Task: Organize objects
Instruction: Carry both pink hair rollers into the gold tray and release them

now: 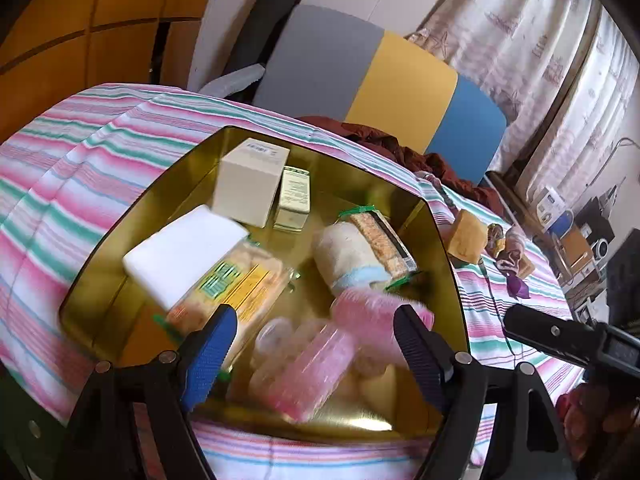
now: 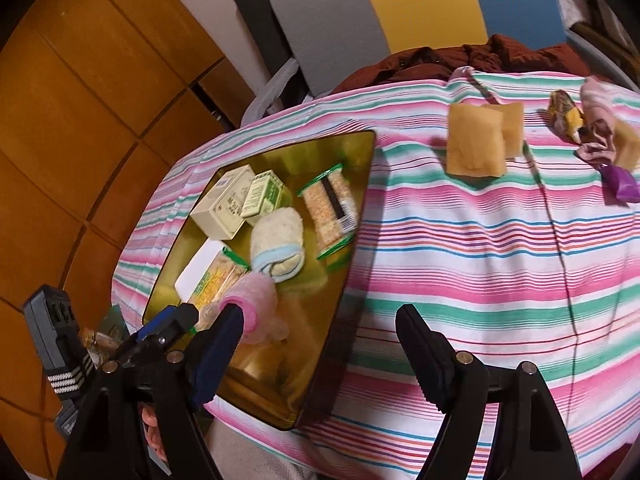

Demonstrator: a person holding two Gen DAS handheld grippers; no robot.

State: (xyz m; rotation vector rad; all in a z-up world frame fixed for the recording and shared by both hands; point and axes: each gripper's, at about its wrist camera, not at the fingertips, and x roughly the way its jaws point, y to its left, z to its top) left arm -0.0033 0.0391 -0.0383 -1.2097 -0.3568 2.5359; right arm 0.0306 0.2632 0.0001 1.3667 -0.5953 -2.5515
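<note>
The left gripper [image 1: 316, 344] hangs over the near end of the gold tin tray [image 1: 100, 264] with its fingers [image 1: 212, 352] spread wide and nothing pinched; a blurred pink plastic case [image 1: 308, 376] and a fuzzy pink roll [image 1: 376, 320] lie in the tray just beneath the gap. Farther in sit a cracker packet [image 1: 236, 284] leaning on a white block [image 1: 180, 256], a rolled cream towel with a blue edge [image 1: 352, 260], a second cracker pack [image 1: 380, 240] beside it, and at the far end a tall white box [image 1: 252, 184] with a small green-printed box [image 1: 294, 196] touching its side.

The right gripper [image 2: 320, 344] is also spread, empty, and hovers over the striped cloth [image 2: 460, 260] of the surface just beside the tray's right wall [image 2: 352, 240]. Well beyond it on the cloth lie two tan sponges [image 2: 474, 144], touching each other, and farther right a small heap of pinkish cloth [image 2: 596, 120] with a purple piece [image 2: 622, 184] at its near edge. A thin dark cord [image 2: 560, 240] runs down the cloth between the sponges and the heap. Behind the surface stands a grey, yellow and blue panel [image 1: 360, 68].
</note>
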